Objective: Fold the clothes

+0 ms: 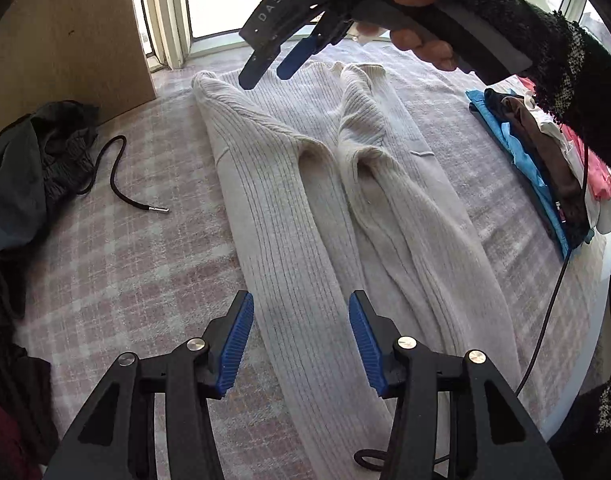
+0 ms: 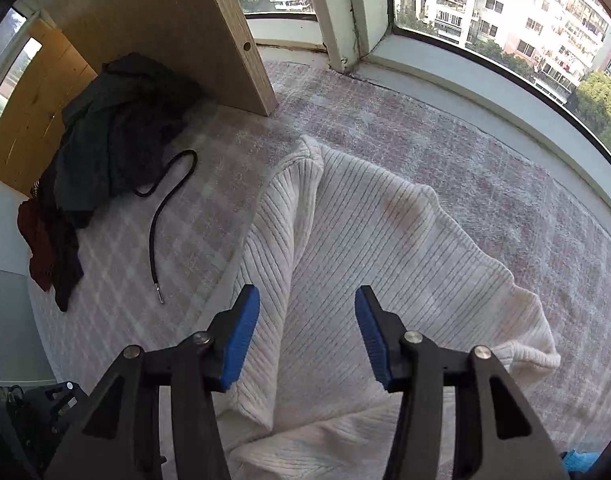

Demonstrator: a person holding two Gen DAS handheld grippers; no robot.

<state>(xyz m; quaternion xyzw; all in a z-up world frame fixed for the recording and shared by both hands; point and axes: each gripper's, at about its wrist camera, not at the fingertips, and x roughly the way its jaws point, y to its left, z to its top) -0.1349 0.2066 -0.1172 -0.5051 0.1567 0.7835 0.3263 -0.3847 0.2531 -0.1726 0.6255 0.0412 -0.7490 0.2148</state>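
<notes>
A cream ribbed sweater (image 1: 305, 168) lies flat on the pink plaid blanket (image 1: 125, 272), both sleeves laid lengthwise over its body. My left gripper (image 1: 301, 304) hovers open over the near end, one sleeve running between its blue pads (image 1: 237, 340), which hold nothing. In the left wrist view, a hand in a black knit sleeve holds my right gripper (image 1: 271, 72) above the far end. The right wrist view shows that gripper (image 2: 307, 296) open, with nothing in it, above the sweater (image 2: 365, 232) where a fold (image 2: 289, 216) runs up the left side.
A heap of dark clothes (image 1: 37, 160) and a loose black cord (image 1: 113, 176) lie to the left by a wooden panel (image 1: 65, 40). A stack of folded clothes (image 1: 545, 152) sits at the right edge, with a thin black cable (image 1: 545, 320) beside it. Windows (image 2: 485, 12) line the far side.
</notes>
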